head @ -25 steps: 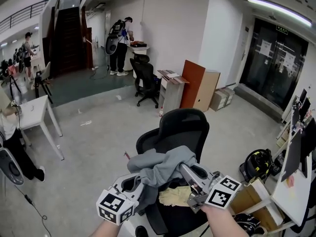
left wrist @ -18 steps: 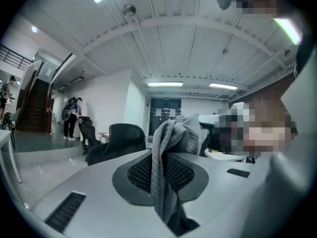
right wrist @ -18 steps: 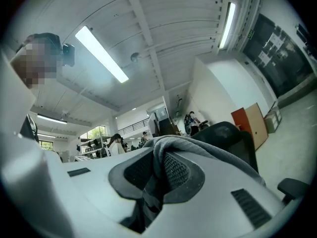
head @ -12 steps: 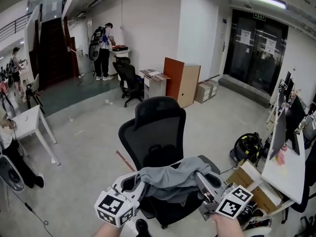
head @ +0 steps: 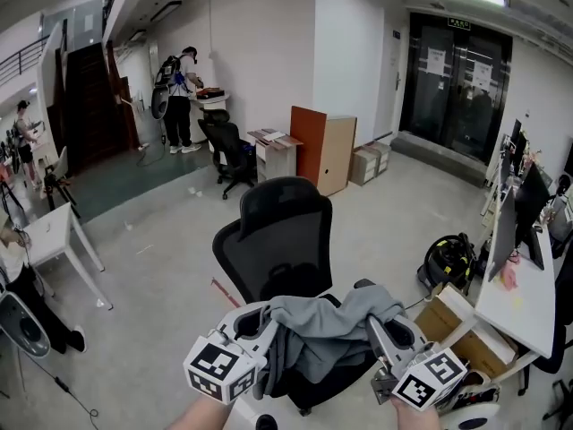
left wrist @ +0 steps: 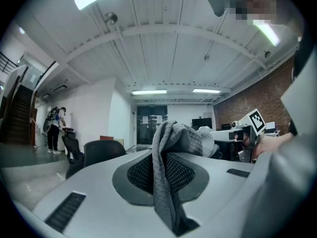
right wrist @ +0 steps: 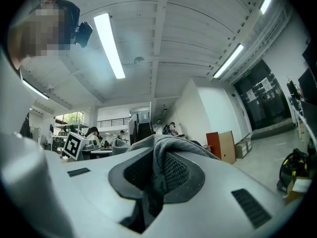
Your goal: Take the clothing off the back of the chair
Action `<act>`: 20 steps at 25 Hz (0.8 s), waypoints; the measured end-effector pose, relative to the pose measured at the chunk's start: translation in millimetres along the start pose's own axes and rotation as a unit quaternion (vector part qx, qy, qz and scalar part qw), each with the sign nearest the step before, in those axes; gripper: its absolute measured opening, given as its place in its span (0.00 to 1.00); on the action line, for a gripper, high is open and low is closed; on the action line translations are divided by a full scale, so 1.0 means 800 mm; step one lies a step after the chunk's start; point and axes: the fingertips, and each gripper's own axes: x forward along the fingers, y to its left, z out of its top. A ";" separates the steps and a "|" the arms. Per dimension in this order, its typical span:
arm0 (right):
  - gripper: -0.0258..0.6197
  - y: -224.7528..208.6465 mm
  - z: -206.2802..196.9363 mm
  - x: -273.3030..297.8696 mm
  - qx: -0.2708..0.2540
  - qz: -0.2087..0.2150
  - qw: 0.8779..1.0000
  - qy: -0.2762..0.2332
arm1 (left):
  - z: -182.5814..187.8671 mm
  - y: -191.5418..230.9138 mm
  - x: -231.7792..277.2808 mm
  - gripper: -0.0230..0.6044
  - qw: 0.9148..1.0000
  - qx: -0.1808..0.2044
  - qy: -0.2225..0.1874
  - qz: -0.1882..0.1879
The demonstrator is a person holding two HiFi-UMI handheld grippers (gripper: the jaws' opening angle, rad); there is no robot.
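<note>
Lower centre: a grey knit garment (head: 320,334) spans left to right between left gripper (head: 271,323) and right gripper (head: 380,331), each pinching its cloth; the black office chair (head: 279,240) stands just behind, its back bare.

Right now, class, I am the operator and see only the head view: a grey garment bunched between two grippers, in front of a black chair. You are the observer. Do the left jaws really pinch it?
Observer: Yes. In the left gripper view, the left gripper has a fold of the garment clamped between its mesh pads.
Operator: And the right one?
Observer: The right gripper view shows the right gripper shut on the garment too, with cloth draped over its tips.
Operator: Anything loose?
Observer: A tail of cloth runs down between the left jaws towards the camera.
</note>
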 end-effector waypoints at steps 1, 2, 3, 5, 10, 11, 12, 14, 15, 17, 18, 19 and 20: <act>0.12 -0.002 -0.013 0.005 0.010 -0.004 1.000 0.008 | -0.013 0.006 0.001 0.10 1.000 -0.006 0.011 0.001; 0.12 -0.002 -0.026 0.011 0.020 -0.008 1.000 0.016 | -0.025 0.014 0.002 0.10 1.000 -0.012 0.020 0.002; 0.12 -0.003 -0.037 0.018 0.027 -0.012 0.999 0.024 | -0.035 0.022 0.002 0.10 1.000 -0.017 0.026 0.002; 0.12 -0.003 -0.055 0.032 0.038 -0.018 0.999 0.035 | -0.046 0.037 0.002 0.10 0.999 -0.024 0.030 0.001; 0.12 0.000 -0.084 0.075 0.045 -0.029 0.997 0.054 | -0.060 0.080 0.001 0.10 0.999 -0.029 0.029 -0.004; 0.12 0.003 -0.090 0.083 0.045 -0.029 0.997 0.059 | -0.066 0.090 0.000 0.10 0.999 -0.033 0.030 -0.005; 0.12 0.006 -0.098 0.090 0.046 -0.031 0.996 0.065 | -0.073 0.099 0.000 0.10 0.999 -0.040 0.032 -0.007; 0.12 0.009 -0.113 0.102 0.049 -0.038 0.995 0.080 | -0.090 0.115 0.003 0.10 0.998 -0.055 0.036 -0.011; 0.12 0.010 -0.120 0.108 0.051 -0.042 0.994 0.087 | -0.097 0.122 0.005 0.10 0.997 -0.062 0.038 -0.013; 0.12 0.010 -0.125 0.117 0.052 -0.046 0.993 0.094 | -0.103 0.133 0.010 0.10 0.997 -0.071 0.039 -0.020; 0.12 0.010 -0.123 0.120 0.050 -0.049 0.993 0.094 | -0.099 0.136 0.013 0.10 0.997 -0.070 0.035 -0.026; 0.12 0.009 -0.117 0.122 0.048 -0.052 0.993 0.091 | -0.091 0.137 0.016 0.10 0.997 -0.066 0.029 -0.033; 0.12 0.007 -0.107 0.124 0.045 -0.056 0.994 0.084 | -0.077 0.137 0.020 0.10 0.997 -0.060 0.020 -0.041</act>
